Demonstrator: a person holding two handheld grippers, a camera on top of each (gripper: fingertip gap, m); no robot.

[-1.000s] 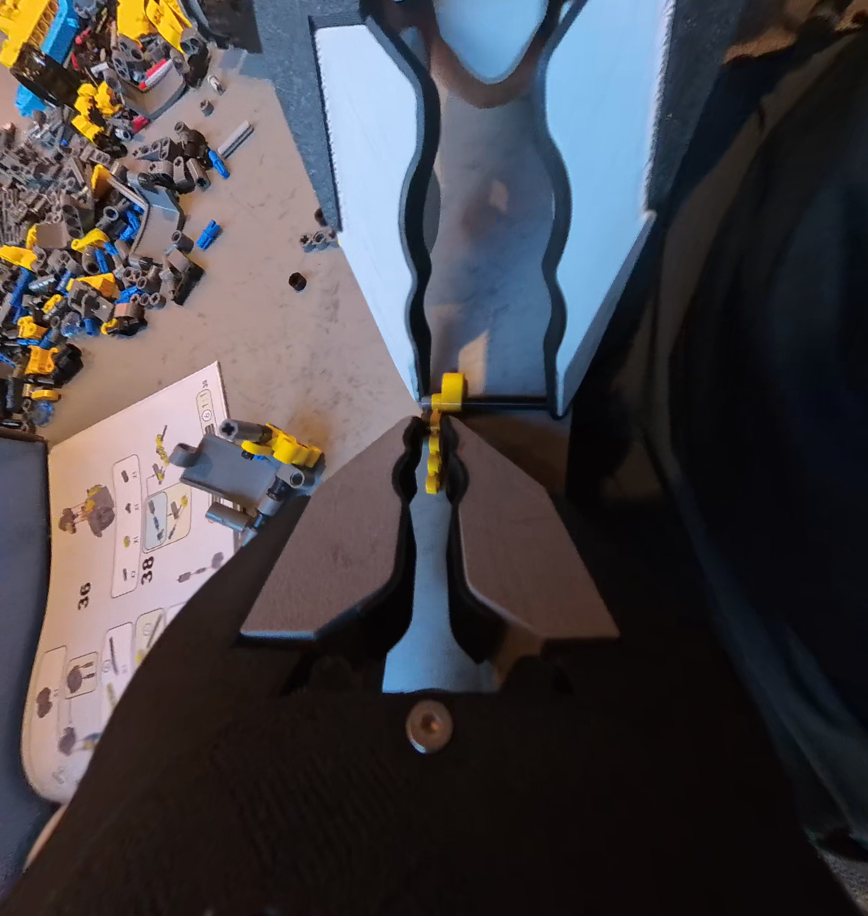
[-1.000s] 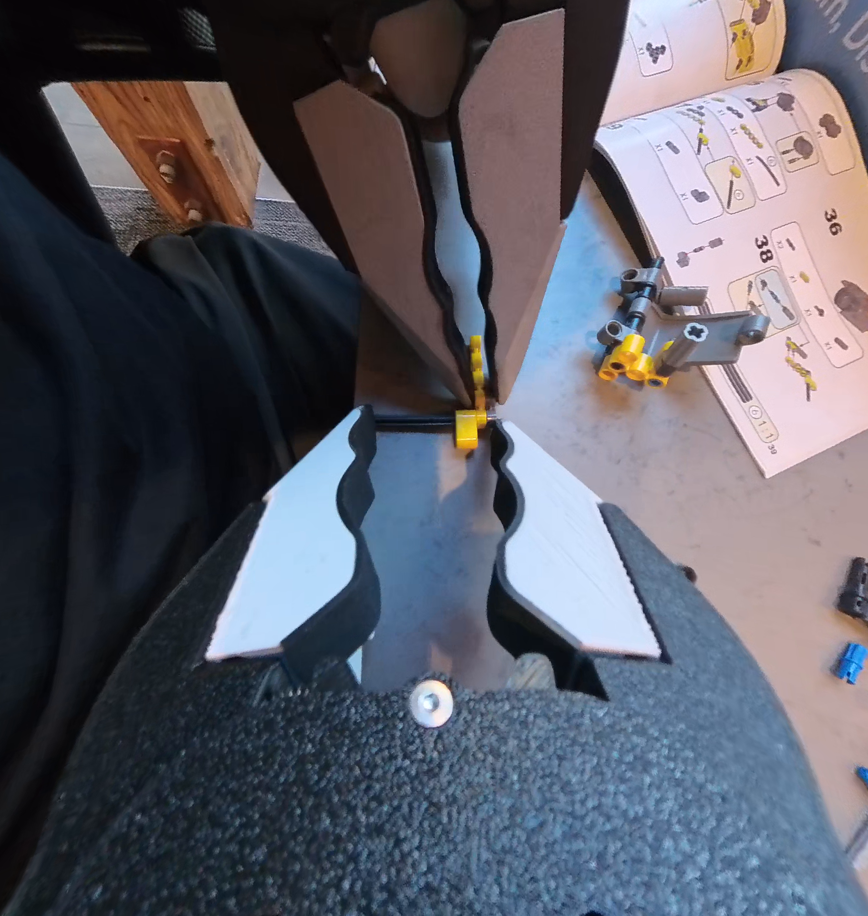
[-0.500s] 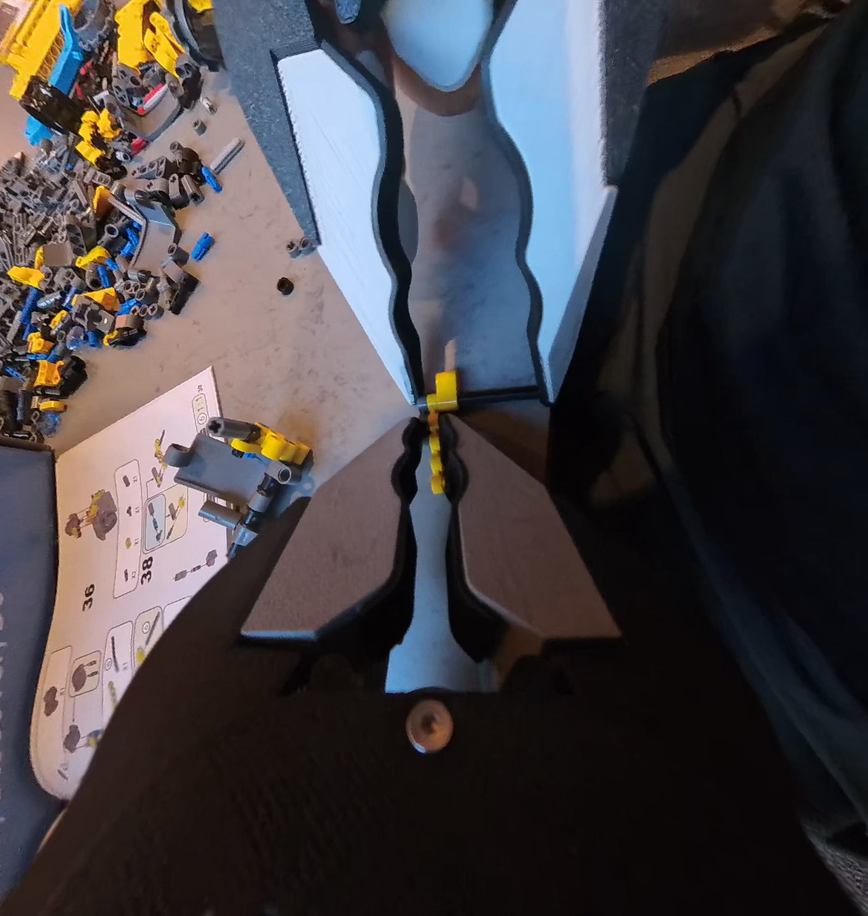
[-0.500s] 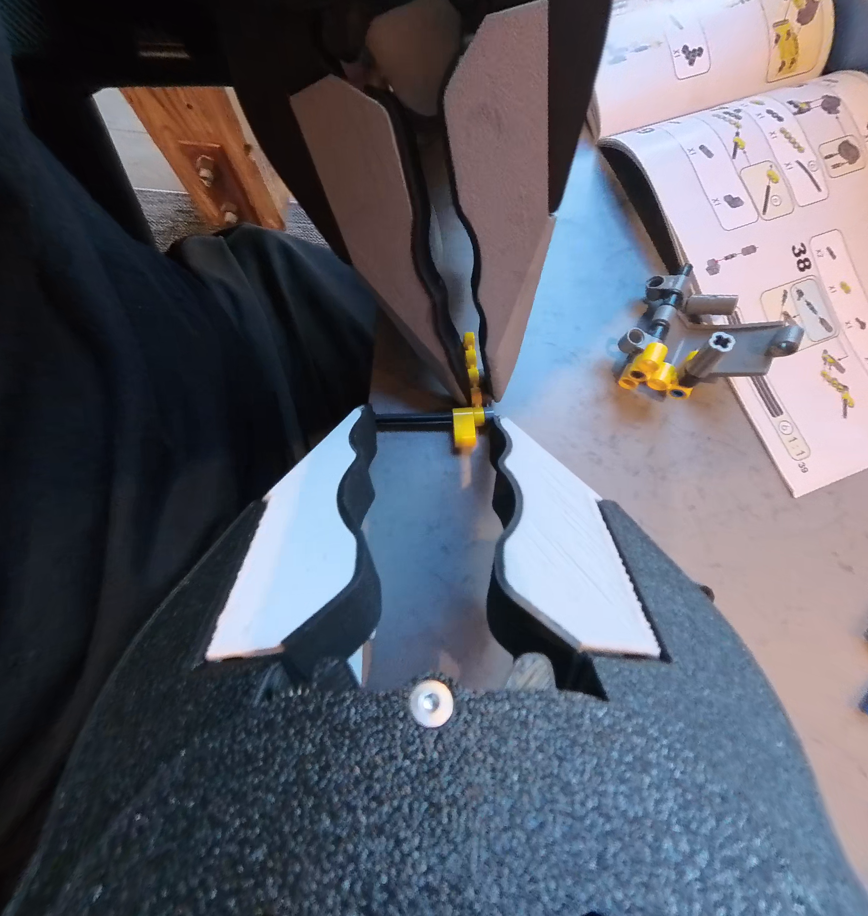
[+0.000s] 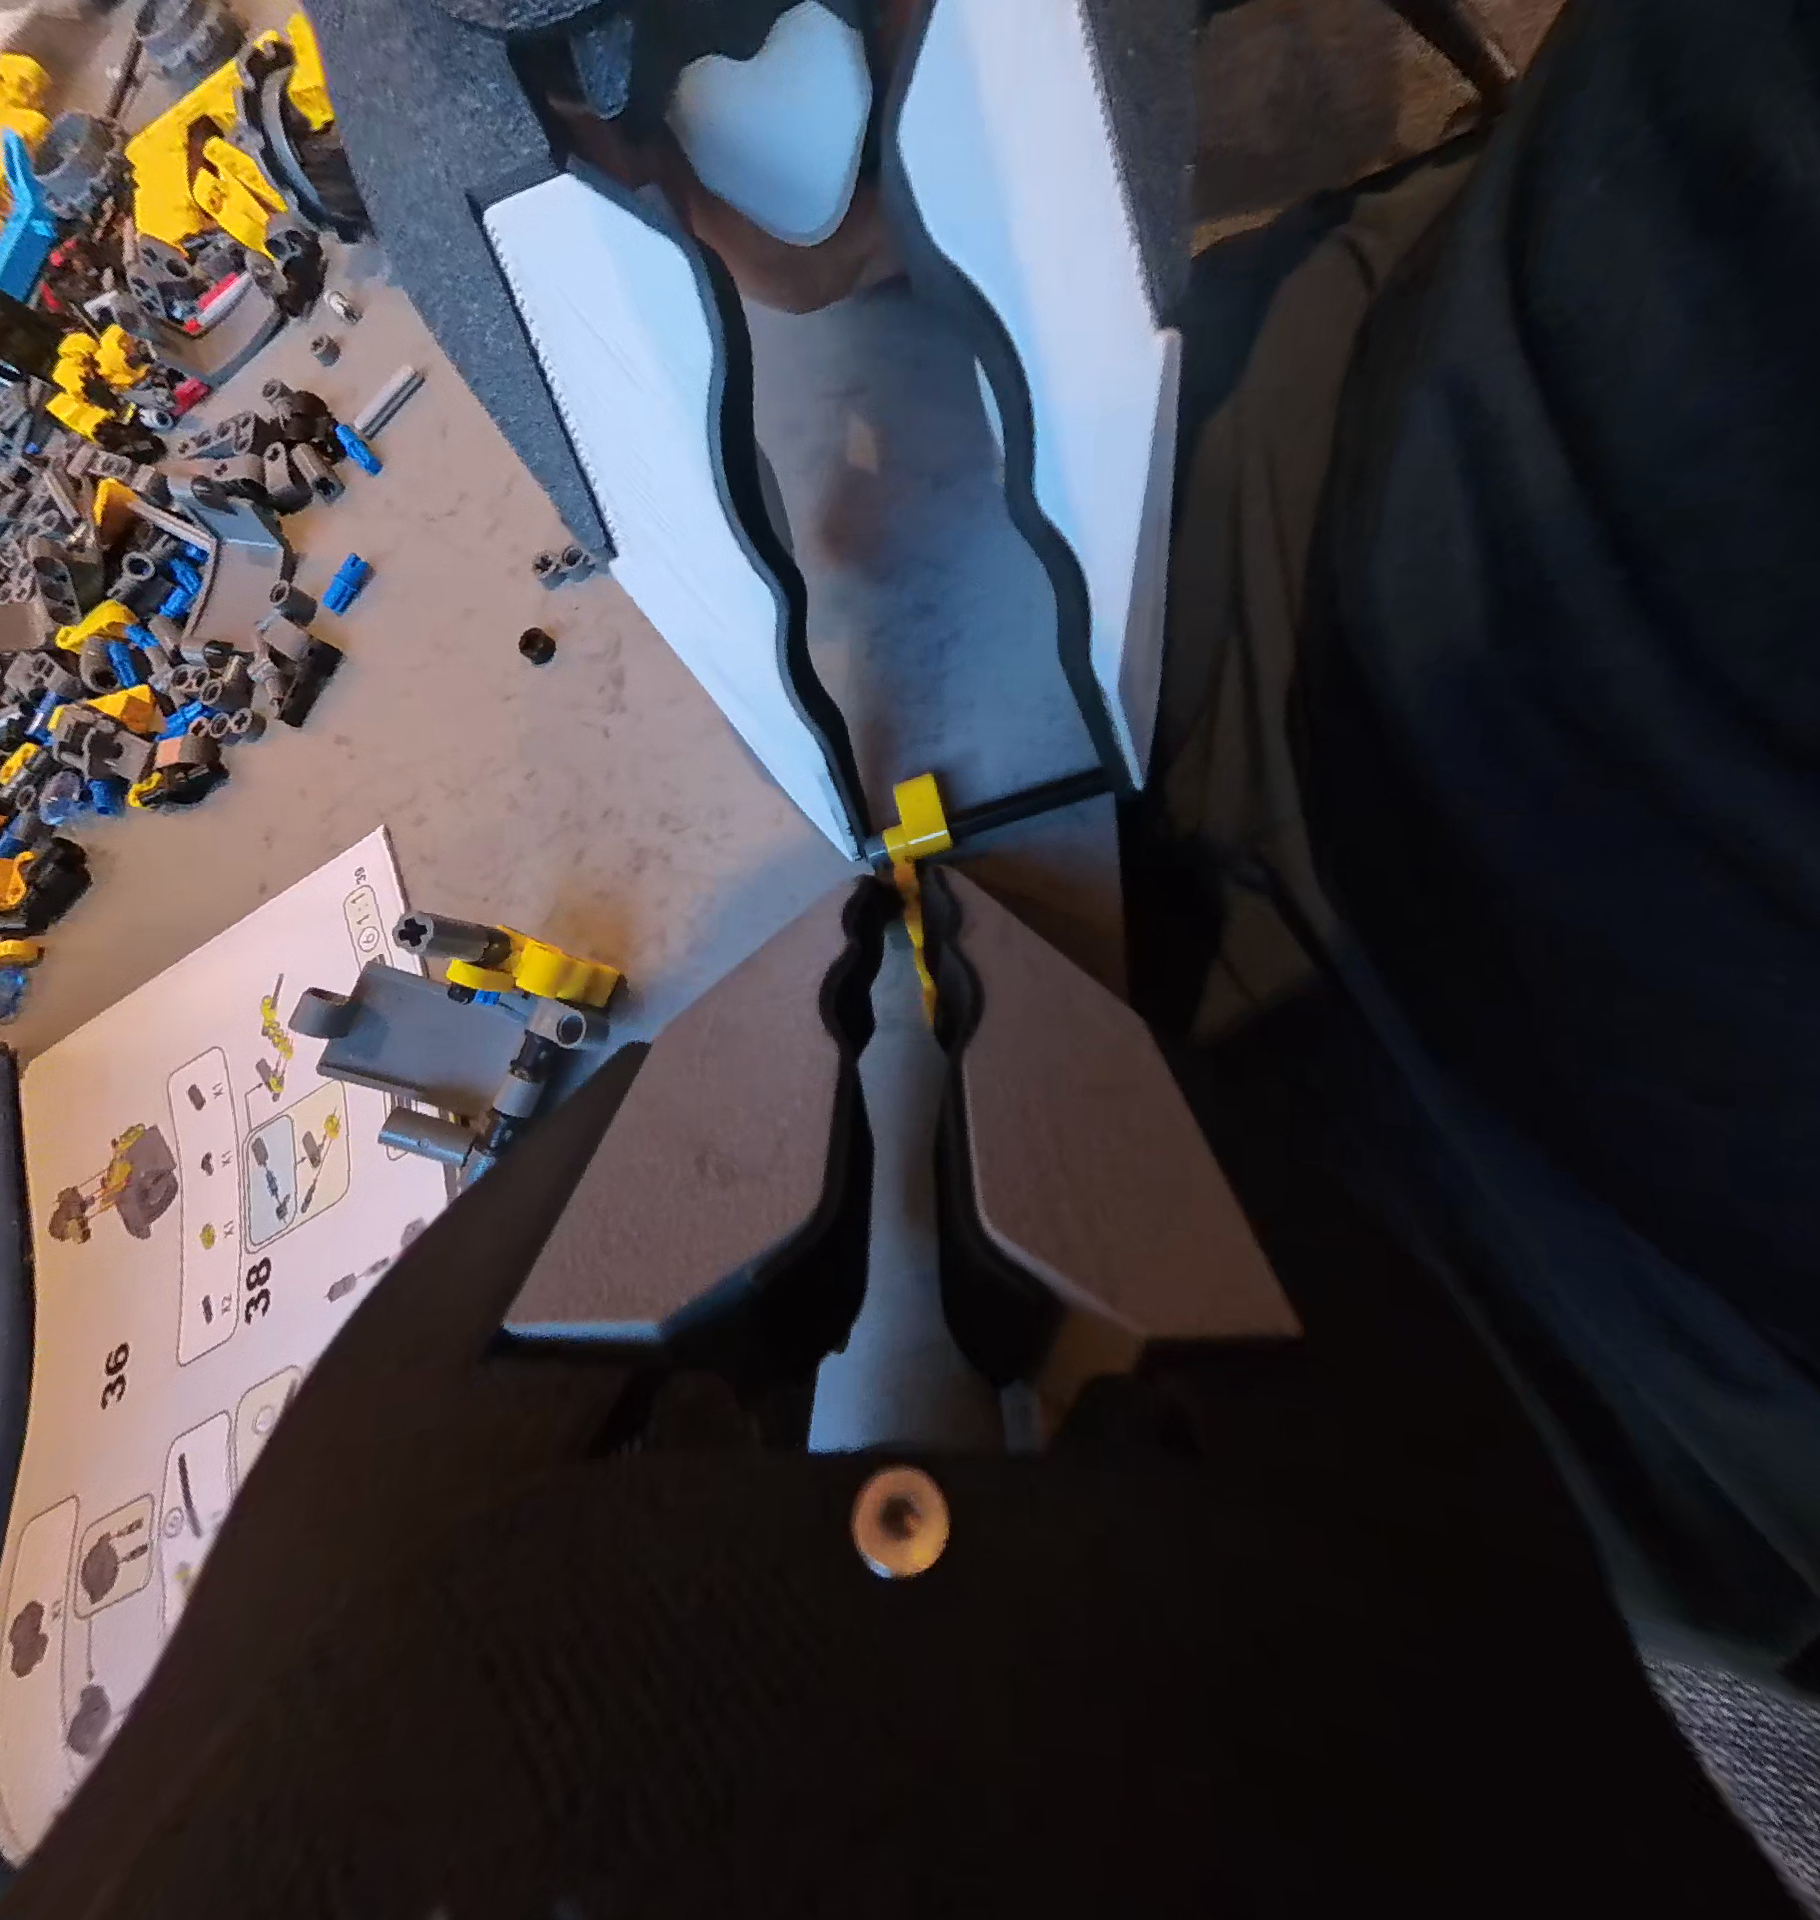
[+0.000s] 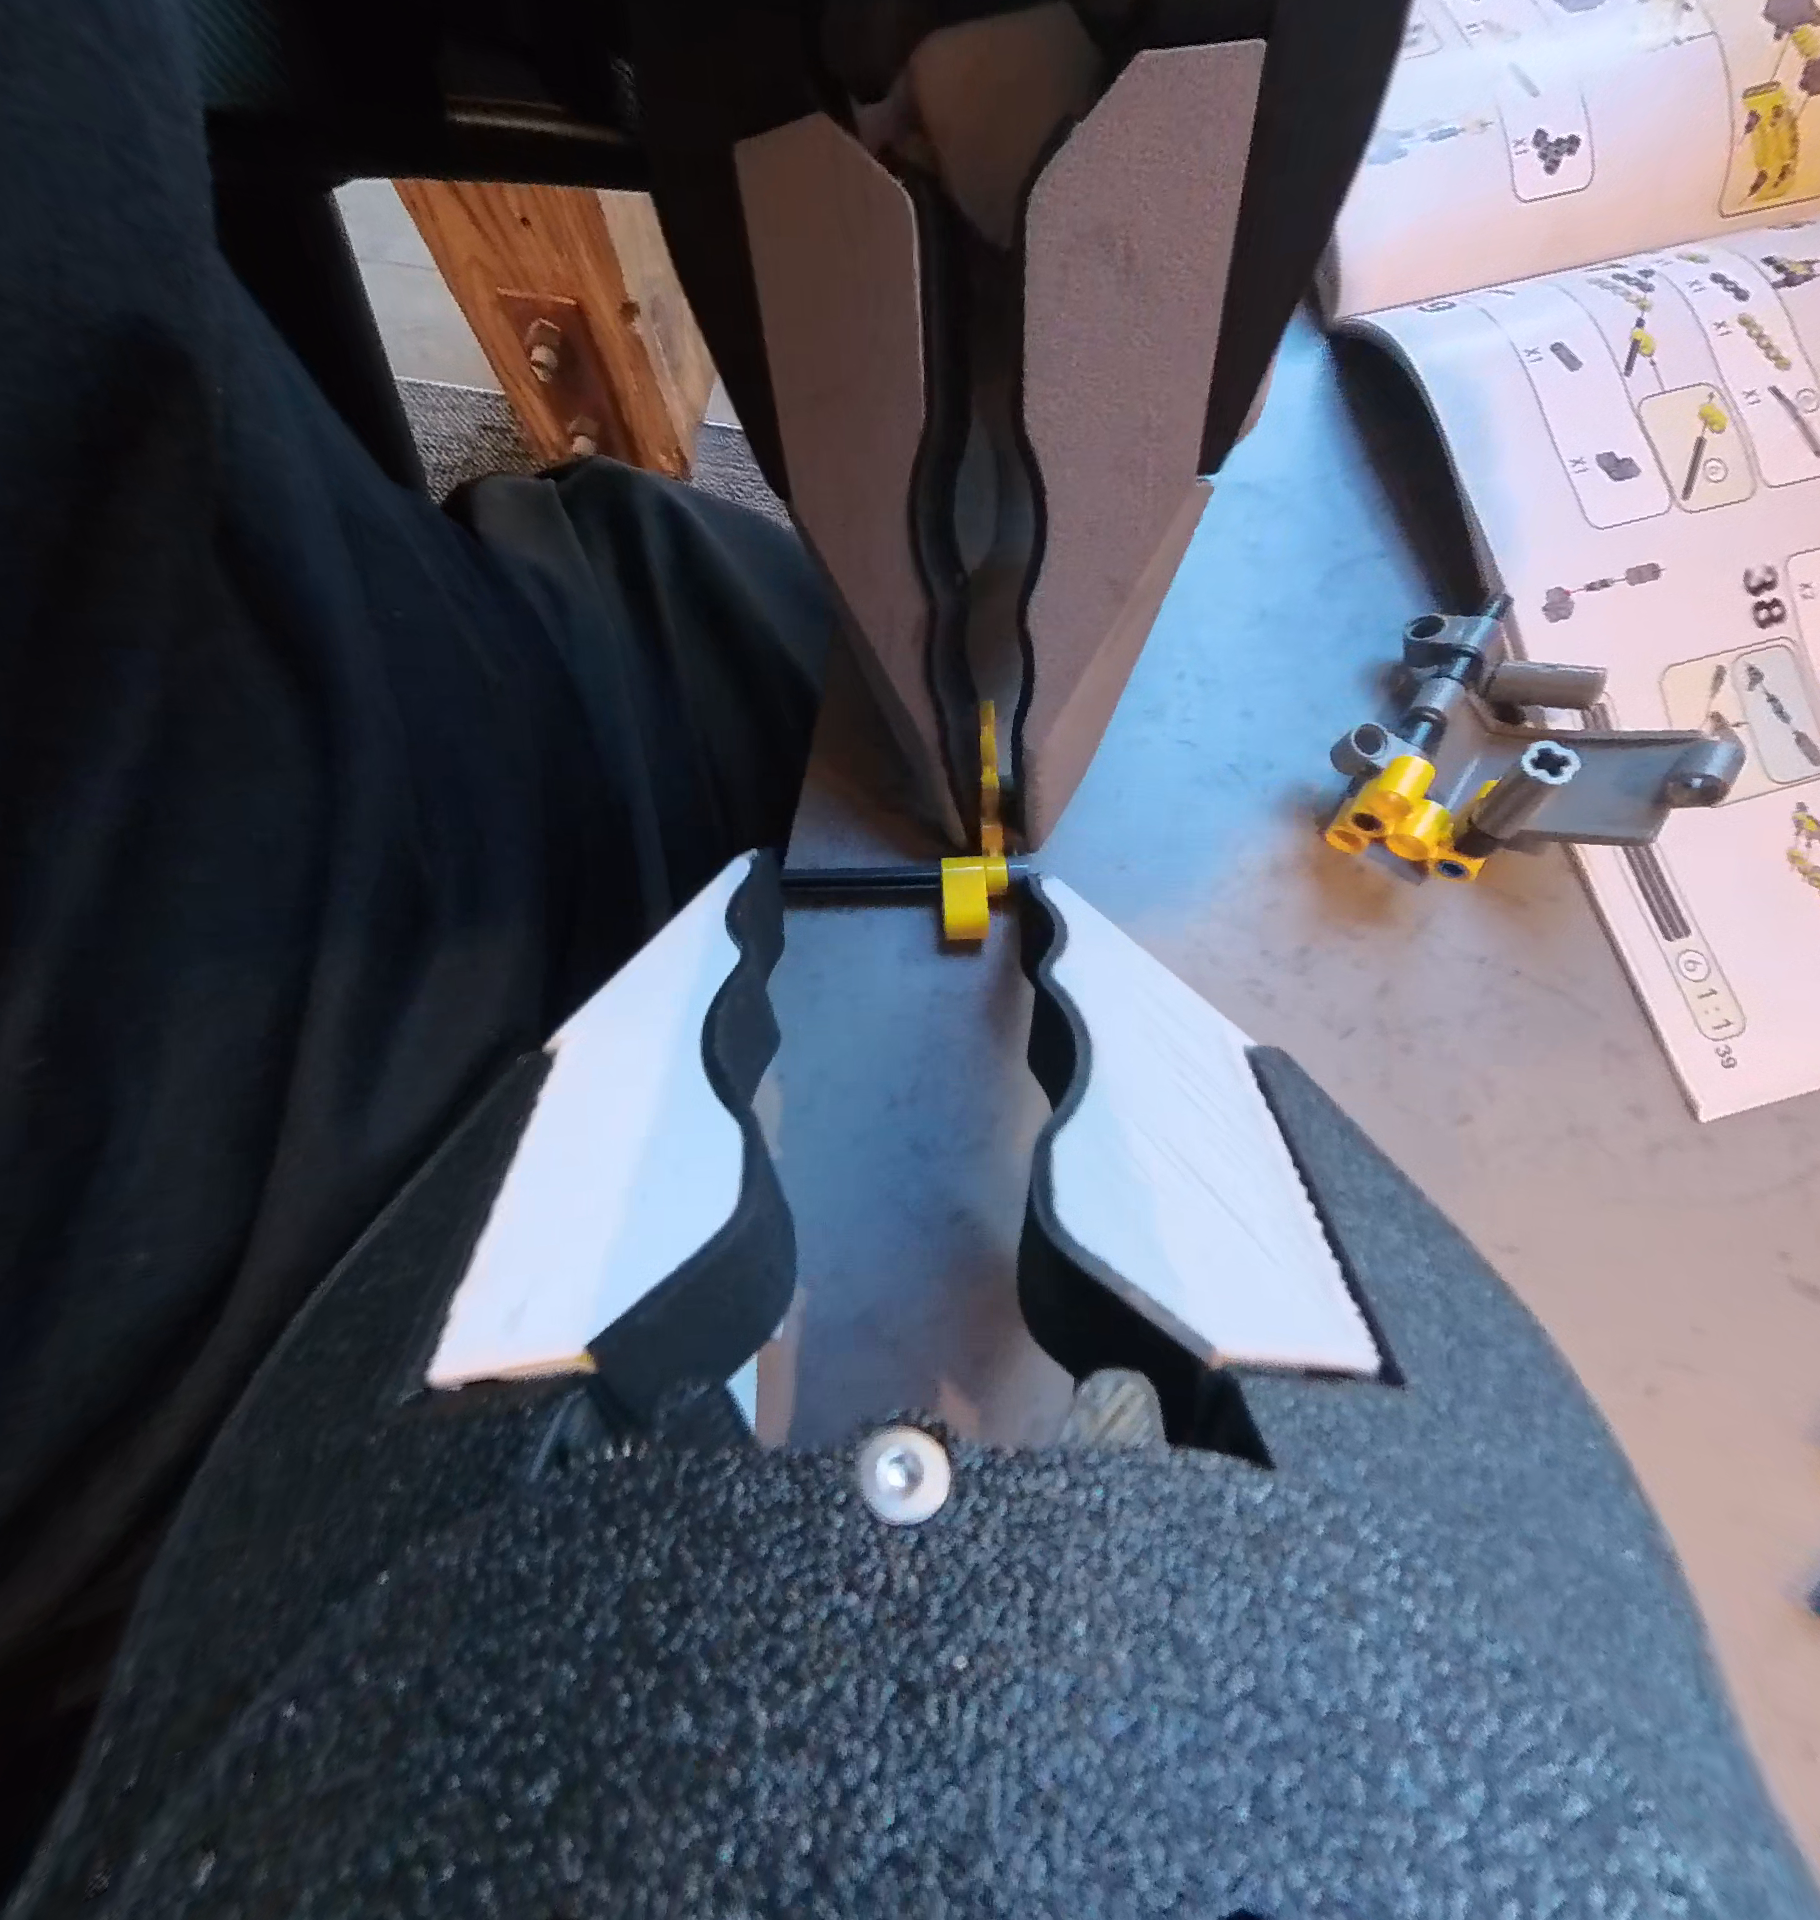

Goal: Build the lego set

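Grey, scuffed desk [image 5: 449,748] fills the background, with a heap of loose yellow, blue, grey and black plastic building pieces [image 5: 85,582] at far left in the left wrist view. Nearer lies an open white instruction booklet [image 5: 158,1195], a small grey-and-yellow plastic sub-assembly [image 5: 470,1018] resting on its corner. Right of that, the left hand-held gripper [image 5: 901,894], brown-faced, is pressed together on a thin yellow perforated plastic beam [image 5: 914,930]; most of the beam is hidden between the pads. Tip to tip with it, the right hand-held gripper [image 6: 901,878], white-faced, pinches a slim black plastic axle [image 6: 854,878] lengthwise, its tips at the axle's ends. A small yellow plastic connector [image 6: 966,885] sits on the axle, touching the beam's end. Dark clothing of a person [image 5: 1560,727] covers the right side.
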